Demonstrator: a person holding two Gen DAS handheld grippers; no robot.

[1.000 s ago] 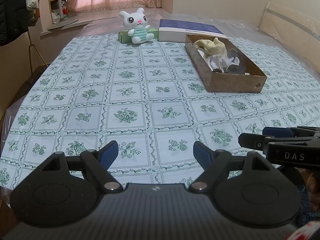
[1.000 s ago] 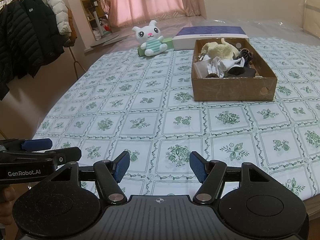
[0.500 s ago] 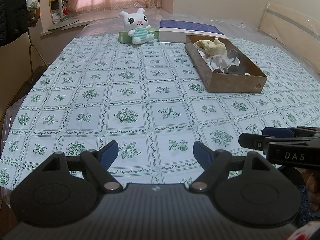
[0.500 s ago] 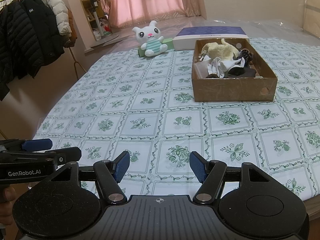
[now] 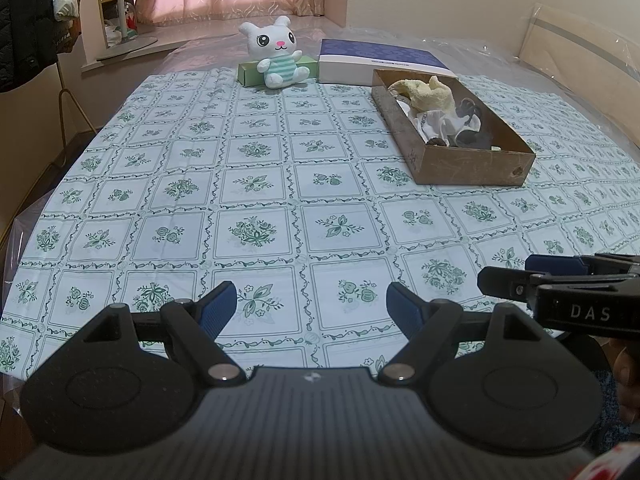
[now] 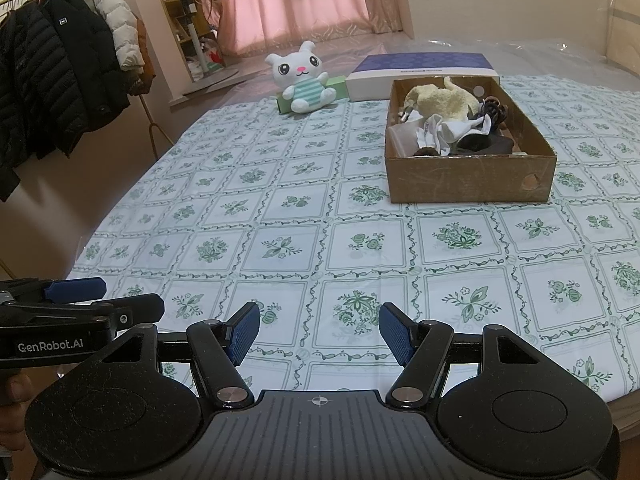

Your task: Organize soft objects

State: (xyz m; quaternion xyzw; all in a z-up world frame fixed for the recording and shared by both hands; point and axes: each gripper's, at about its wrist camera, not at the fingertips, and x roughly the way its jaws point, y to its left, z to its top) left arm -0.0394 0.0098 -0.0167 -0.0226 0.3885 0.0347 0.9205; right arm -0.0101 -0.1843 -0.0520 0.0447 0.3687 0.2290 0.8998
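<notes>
Hovering over patterned cloth [image 5: 256,184]: left gripper [image 5: 308,308], right gripper [image 6: 318,330], fingers spread, pinching nothing. Plush rabbit [image 5: 276,58] at 12 o'clock, cardboard box [image 6: 472,178] at 1 o'clock.

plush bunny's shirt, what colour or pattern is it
Mint-green and white stripes on the plush bunny, clearest in the right wrist view.
</notes>
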